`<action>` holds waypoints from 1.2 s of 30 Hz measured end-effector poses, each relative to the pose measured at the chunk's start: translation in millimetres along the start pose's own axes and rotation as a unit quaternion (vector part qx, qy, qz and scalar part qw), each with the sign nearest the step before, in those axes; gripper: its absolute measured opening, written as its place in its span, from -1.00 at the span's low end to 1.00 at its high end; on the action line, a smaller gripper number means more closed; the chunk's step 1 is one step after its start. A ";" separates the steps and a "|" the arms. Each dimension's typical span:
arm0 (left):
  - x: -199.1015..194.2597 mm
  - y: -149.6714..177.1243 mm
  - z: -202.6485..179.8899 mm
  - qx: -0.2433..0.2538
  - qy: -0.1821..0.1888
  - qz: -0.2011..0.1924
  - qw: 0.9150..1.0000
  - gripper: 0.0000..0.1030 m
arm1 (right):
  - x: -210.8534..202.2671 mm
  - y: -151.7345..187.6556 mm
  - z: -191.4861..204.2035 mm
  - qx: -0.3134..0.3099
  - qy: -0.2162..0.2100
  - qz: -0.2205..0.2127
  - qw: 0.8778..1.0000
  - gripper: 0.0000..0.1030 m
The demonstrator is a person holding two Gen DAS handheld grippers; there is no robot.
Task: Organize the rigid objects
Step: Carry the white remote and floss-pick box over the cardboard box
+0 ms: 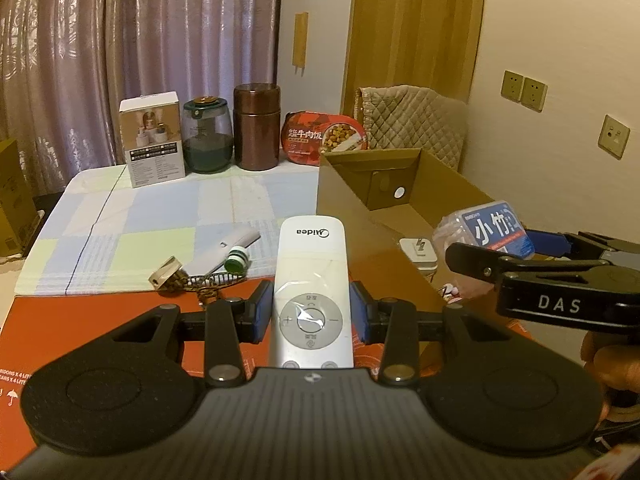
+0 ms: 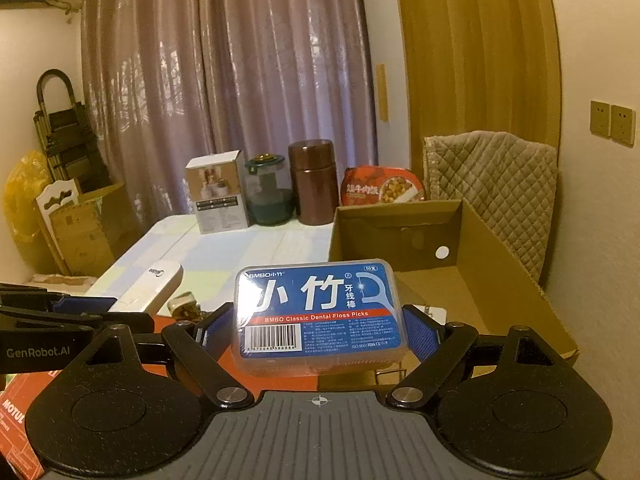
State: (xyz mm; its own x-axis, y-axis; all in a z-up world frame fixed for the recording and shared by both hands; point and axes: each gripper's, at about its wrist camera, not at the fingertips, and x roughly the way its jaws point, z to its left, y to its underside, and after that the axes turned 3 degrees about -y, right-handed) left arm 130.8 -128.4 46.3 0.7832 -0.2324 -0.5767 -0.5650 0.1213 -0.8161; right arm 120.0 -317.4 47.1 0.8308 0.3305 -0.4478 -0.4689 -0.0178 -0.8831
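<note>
Showing only leftward: green-capped bottle (image 1: 237,261) beside beaded keychain (image 1: 176,278).

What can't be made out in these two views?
- Cardboard box floor, left wrist view: cut off behind its near wall and the floss box.
- White remote lower buttons, left wrist view: hidden by the left gripper body.
- Floss box fine print, right wrist view: too small, blurred.
- Small bits beside the green-capped bottle, left wrist view: too small to identify.
</note>
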 end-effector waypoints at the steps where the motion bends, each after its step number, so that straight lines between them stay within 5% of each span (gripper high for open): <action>1: 0.7 -1.0 -1.3 0.001 0.001 0.000 1.000 -0.31 | -0.2 -0.7 -1.8 0.002 0.001 -0.001 1.000 0.62; 22: 35.0 -24.1 -45.0 0.020 0.043 0.004 0.999 -0.31 | 1.8 -11.9 -47.7 0.019 0.050 0.002 0.999 0.62; 36: 79.9 -43.6 -71.7 0.032 0.069 0.015 0.997 -0.31 | 15.3 -22.5 -128.3 0.105 0.092 0.015 0.990 0.62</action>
State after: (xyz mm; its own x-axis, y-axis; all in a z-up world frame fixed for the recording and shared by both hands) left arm 199.4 -221.4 38.4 0.7206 -0.3584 -0.5935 -0.5663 0.1897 -0.8021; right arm 181.8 -433.0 42.1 0.8475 0.1547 -0.5078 -0.5295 0.1778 -0.8295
